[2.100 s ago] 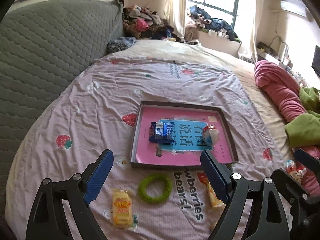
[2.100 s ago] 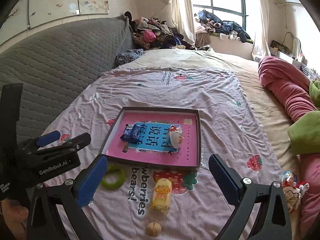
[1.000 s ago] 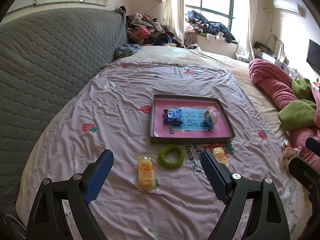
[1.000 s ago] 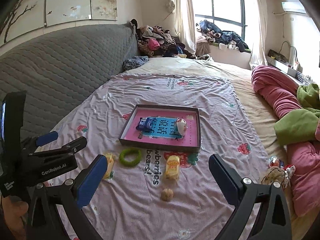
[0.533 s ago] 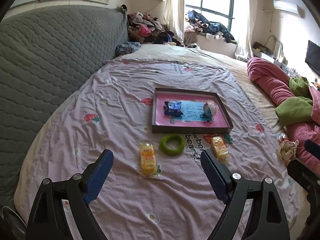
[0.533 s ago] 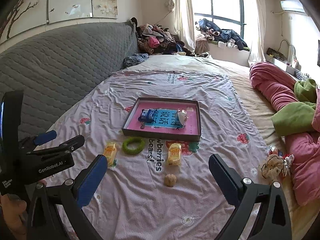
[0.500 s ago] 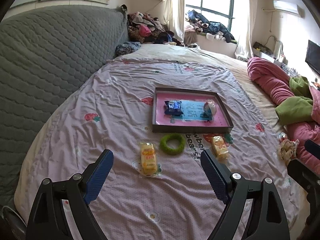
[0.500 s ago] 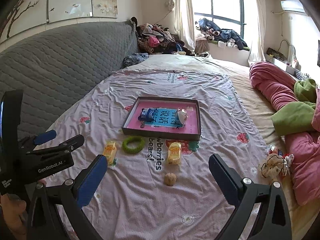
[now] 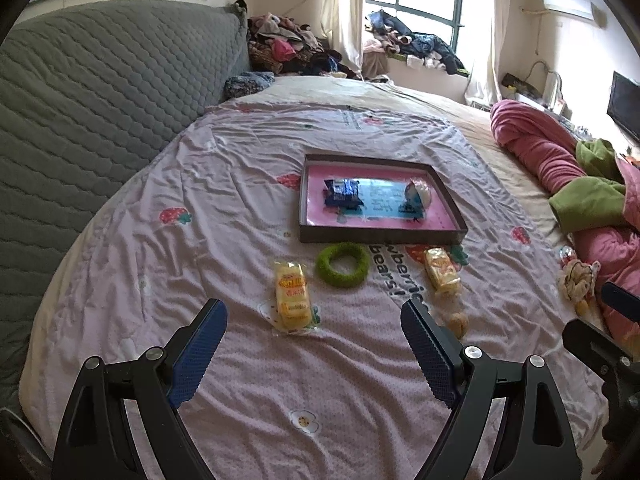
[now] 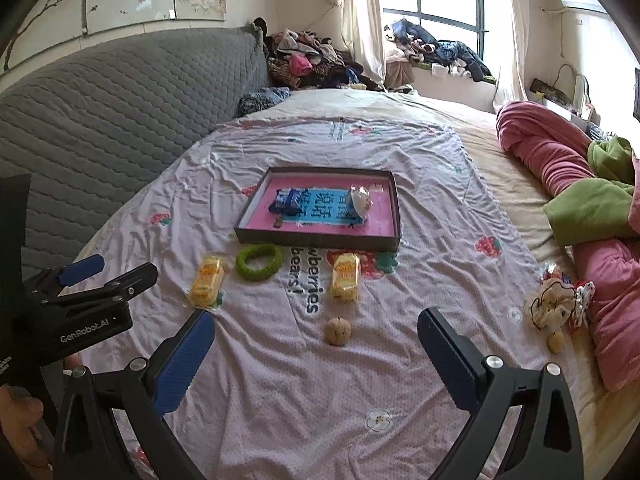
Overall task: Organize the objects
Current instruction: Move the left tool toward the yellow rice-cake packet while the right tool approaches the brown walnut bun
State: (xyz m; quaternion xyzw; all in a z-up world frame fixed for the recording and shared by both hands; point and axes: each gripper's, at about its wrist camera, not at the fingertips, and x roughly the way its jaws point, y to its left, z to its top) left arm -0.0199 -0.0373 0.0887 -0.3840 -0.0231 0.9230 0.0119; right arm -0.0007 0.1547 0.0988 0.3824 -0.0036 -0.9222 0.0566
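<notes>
A dark tray (image 9: pixel 382 236) (image 10: pixel 316 239) with a pink floor lies on the bed and holds a blue snack pack (image 9: pixel 343 193) (image 10: pixel 289 199) and a white wrapped sweet (image 9: pixel 418 194) (image 10: pixel 360 199). In front of it lie a green ring (image 9: pixel 343 259) (image 10: pixel 259 261), two yellow snack packs (image 9: pixel 293 294) (image 9: pixel 441 271) (image 10: pixel 207 279) (image 10: pixel 346 275) and a walnut (image 9: pixel 457 323) (image 10: pixel 338 331). My left gripper (image 9: pixel 314 346) (image 10: pixel 100 276) and right gripper (image 10: pixel 316 354) are open, empty and held back above the sheet.
A grey padded headboard (image 9: pixel 92 108) runs along the left. Pink and green bedding (image 10: pixel 580 200) is heaped at the right, with a small toy and another walnut (image 10: pixel 555 342) beside it. Clothes are piled by the window (image 10: pixel 312 60).
Both grippers have drawn back from the tray, so the objects look smaller and farther. Nothing on the bed has moved.
</notes>
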